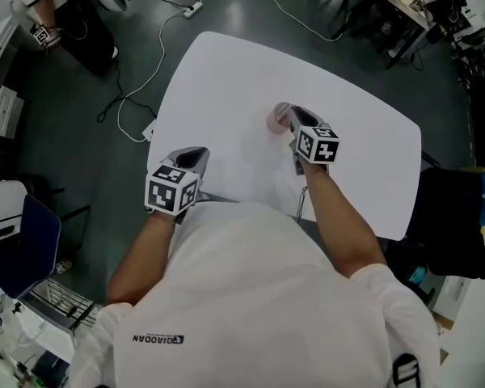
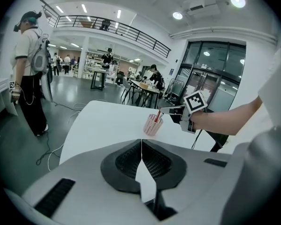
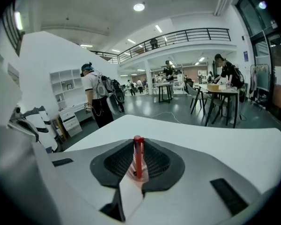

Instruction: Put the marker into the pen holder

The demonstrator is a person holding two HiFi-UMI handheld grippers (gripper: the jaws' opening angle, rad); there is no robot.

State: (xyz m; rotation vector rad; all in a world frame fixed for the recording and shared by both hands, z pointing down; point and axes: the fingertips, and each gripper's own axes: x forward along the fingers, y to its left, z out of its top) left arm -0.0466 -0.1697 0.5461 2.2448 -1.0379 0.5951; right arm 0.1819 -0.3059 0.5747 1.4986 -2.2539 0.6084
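My right gripper (image 2: pixel 165 110) pinches the red marker (image 3: pixel 138 153) at the mouth of the pen holder (image 2: pixel 152 125); my left gripper (image 2: pixel 141 146) is pressed together, empty. Next I should lower the tip inside, then release.

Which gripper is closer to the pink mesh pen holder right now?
Right. The right gripper holds the red marker at the mouth of the pen holder. The left gripper, shut and empty, sits back at the near edge of the table, well clear of it.
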